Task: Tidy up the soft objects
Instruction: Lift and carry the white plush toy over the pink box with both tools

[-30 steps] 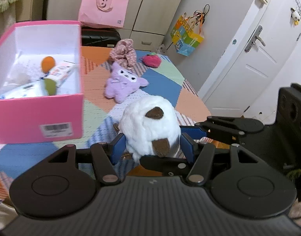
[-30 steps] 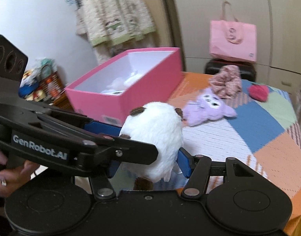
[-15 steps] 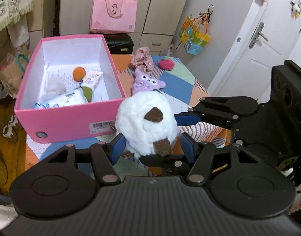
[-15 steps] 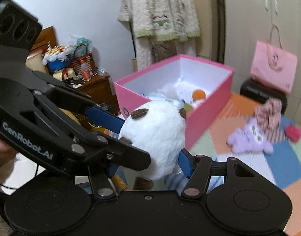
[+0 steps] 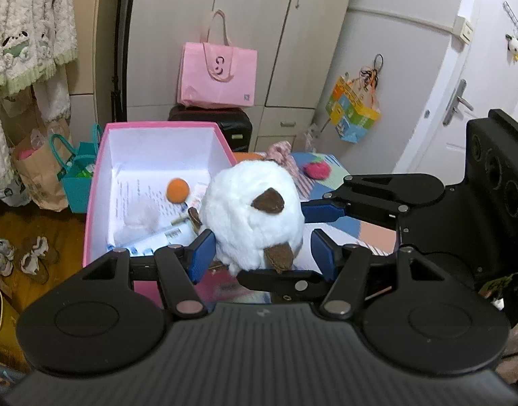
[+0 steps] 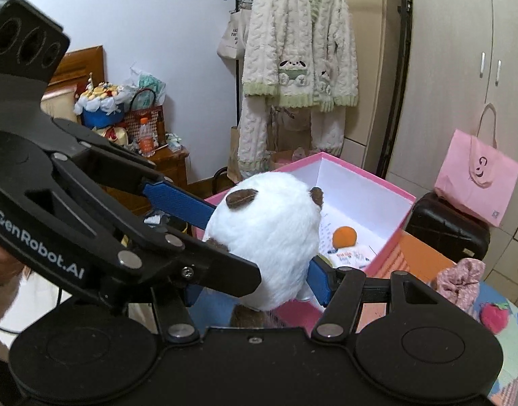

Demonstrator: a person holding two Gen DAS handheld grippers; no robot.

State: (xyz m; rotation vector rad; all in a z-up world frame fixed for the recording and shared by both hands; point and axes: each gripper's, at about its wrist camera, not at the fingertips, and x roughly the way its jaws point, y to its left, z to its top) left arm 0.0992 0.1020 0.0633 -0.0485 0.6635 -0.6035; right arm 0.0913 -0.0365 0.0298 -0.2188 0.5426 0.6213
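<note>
A round white plush toy (image 5: 252,216) with brown ears is held in the air between both grippers, above the near wall of the pink box (image 5: 100,169). My left gripper (image 5: 262,253) is closed on its sides. My right gripper (image 6: 255,280) also grips the white plush toy (image 6: 269,240) from the other side. The pink box (image 6: 387,223) is open and holds an orange ball (image 5: 178,189), a white fluffy item (image 5: 140,216) and small packets. A pink patterned scrunchie (image 6: 462,277) and a red strawberry plush (image 6: 494,316) lie on the patchwork table.
The patchwork-covered table (image 5: 340,172) carries the box. A pink tote bag (image 5: 218,74) sits on a black suitcase (image 5: 232,121) behind it. Paper and teal bags (image 5: 56,169) stand on the floor at left. A fleece robe (image 6: 292,67) hangs at the back.
Both grippers have lifted the white plush up off the table and carried it left over the pink box. The purple plush has gone out of view.
</note>
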